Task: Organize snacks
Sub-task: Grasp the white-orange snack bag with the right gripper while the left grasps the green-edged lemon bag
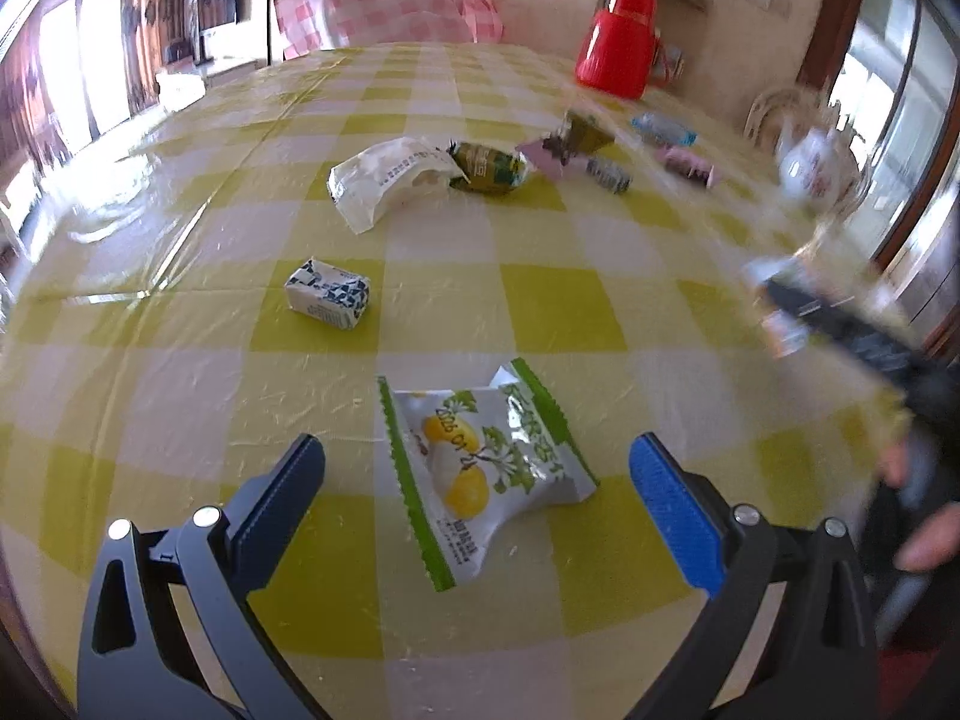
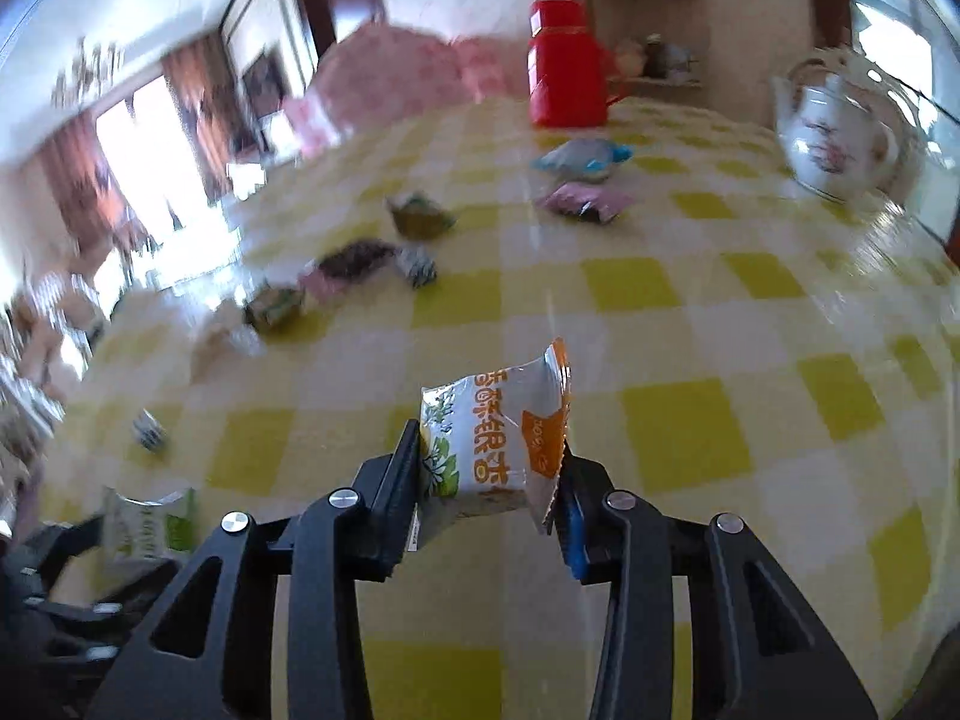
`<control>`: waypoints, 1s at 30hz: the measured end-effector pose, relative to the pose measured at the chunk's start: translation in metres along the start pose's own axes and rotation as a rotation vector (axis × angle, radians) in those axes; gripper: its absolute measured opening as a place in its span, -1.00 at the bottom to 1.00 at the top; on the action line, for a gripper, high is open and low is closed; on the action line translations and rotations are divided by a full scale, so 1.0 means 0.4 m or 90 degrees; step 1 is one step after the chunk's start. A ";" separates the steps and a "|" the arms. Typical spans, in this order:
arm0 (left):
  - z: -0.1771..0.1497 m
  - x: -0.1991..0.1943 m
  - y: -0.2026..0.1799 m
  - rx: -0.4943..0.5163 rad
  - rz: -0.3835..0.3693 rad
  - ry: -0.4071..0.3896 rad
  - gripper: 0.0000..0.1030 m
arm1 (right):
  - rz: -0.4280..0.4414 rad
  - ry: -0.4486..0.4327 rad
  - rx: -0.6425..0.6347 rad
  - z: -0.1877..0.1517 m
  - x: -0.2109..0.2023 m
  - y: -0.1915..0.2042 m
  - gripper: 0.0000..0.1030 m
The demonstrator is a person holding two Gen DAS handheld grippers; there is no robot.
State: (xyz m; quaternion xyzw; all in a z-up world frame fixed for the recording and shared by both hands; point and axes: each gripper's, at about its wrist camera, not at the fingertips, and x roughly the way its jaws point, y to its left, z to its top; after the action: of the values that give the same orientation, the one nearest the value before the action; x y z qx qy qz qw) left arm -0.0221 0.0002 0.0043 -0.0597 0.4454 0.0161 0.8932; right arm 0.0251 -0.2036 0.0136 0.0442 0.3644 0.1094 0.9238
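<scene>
- Snacks lie scattered over the yellow-checked tablecloth point(image 1: 540, 312); taking the red flask point(image 1: 621, 39) at the far edge as landmark, most wrappers sit in a loose cluster on the near side of it, with a white teapot point(image 2: 834, 141) off to its right.
- Right gripper point(image 2: 489, 480) is clamped on an orange-edged snack packet point(image 2: 498, 432), both pads pressing its sides and the packet lifted clear of the cloth, well nearer than the flask.
- Left gripper point(image 1: 474, 480) stands wide, its blue pads either side of a green-edged snack packet point(image 1: 486, 474) that lies flat on the cloth, touching neither pad; this is the nearest item, far from the flask.
- Judgement: the step in hand is carrying the held packet to wherever like snacks are being gathered; no tray or box shows, so the spot is unclear.
- To do it well, keep the squeeze steady, since the foil is slippery and crumples, and lower it until it rests before letting go.
- For the left side, descend squarely so the pads meet the packet's long edges, not its crimped ends.
</scene>
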 end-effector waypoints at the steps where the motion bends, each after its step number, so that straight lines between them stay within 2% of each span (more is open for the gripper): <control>1: 0.003 0.010 -0.015 0.017 0.025 0.010 0.97 | 0.009 -0.014 0.016 -0.008 -0.021 -0.010 -0.23; 3: 0.010 0.026 -0.040 0.040 0.070 0.022 0.97 | 0.016 -0.033 0.041 -0.017 -0.048 -0.023 -0.23; 5: 0.019 0.037 -0.040 0.021 0.074 0.024 0.94 | 0.036 -0.042 0.057 -0.022 -0.064 -0.028 -0.23; 6: 0.022 0.033 -0.045 0.029 0.069 0.008 0.42 | 0.047 -0.047 0.061 -0.028 -0.075 -0.027 -0.23; 7: 0.022 0.023 -0.050 0.039 0.063 -0.007 0.01 | 0.053 -0.052 0.064 -0.032 -0.085 -0.026 -0.23; 8: 0.019 0.012 -0.053 0.048 0.046 -0.020 -0.16 | 0.056 -0.058 0.066 -0.034 -0.095 -0.023 -0.23; 10: 0.006 0.003 -0.055 0.060 0.018 -0.021 -0.19 | 0.049 -0.072 0.062 -0.041 -0.113 -0.016 -0.23; 13: -0.017 -0.022 -0.032 0.045 -0.016 -0.030 -0.23 | 0.040 -0.081 0.068 -0.046 -0.126 -0.017 -0.24; 16: -0.036 -0.057 -0.007 0.034 -0.028 -0.058 -0.30 | 0.033 -0.073 0.076 -0.052 -0.127 -0.022 -0.24; 19: -0.046 -0.087 0.007 0.038 -0.016 -0.078 -0.34 | 0.024 -0.062 0.078 -0.060 -0.123 -0.020 -0.24; 20: -0.048 -0.096 0.013 0.038 -0.019 -0.081 -0.42 | 0.024 -0.061 0.077 -0.062 -0.123 -0.018 -0.24; 26: -0.068 -0.122 0.044 0.028 -0.040 -0.081 -0.42 | 0.021 -0.058 0.072 -0.076 -0.127 -0.007 -0.24; 30: -0.081 -0.116 0.072 0.024 -0.061 -0.065 -0.28 | 0.017 -0.052 0.065 -0.101 -0.130 0.008 -0.24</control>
State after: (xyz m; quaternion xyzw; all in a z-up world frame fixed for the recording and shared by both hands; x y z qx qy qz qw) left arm -0.0781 0.0261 0.0194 -0.0629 0.3964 -0.0324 0.9153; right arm -0.0399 -0.2127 0.0189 0.1004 0.3308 0.1011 0.9329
